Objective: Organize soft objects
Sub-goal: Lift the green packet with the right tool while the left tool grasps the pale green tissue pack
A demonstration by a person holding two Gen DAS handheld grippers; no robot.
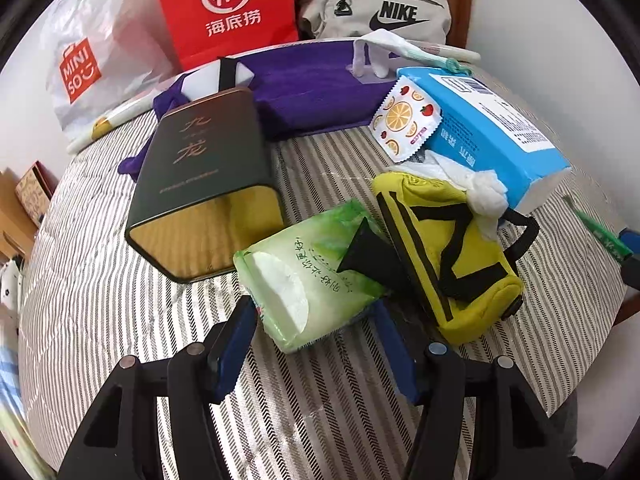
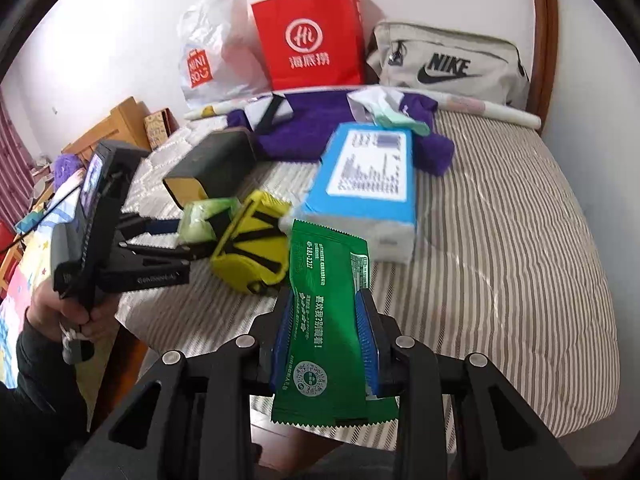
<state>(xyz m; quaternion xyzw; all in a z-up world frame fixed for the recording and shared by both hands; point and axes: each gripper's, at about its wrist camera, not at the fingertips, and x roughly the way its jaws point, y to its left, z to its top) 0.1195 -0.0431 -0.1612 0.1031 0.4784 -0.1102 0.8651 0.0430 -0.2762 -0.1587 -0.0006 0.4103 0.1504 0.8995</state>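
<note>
A light green tissue pack (image 1: 304, 284) lies on the striped bed cover (image 1: 320, 400) and leans against a yellow pouch with black straps (image 1: 448, 256). My left gripper (image 1: 312, 320) is open, its blue pads (image 1: 236, 332) on either side of the pack's near end. From the right wrist view, the left gripper (image 2: 188, 228) straddles the same pack (image 2: 204, 220) beside the pouch (image 2: 252, 248). My right gripper (image 2: 325, 300) is shut on a dark green sachet (image 2: 328, 320), held above the bed's near edge.
Beyond the pouch are a blue tissue pack (image 1: 492, 136) with a fruit-print sachet (image 1: 404, 120) propped on it, a dark tin box (image 1: 204, 168) and a purple towel (image 1: 304, 88). A red paper bag (image 1: 228, 8), a white plastic bag (image 1: 80, 68) and a beige Nike bag (image 1: 380, 12) line the wall.
</note>
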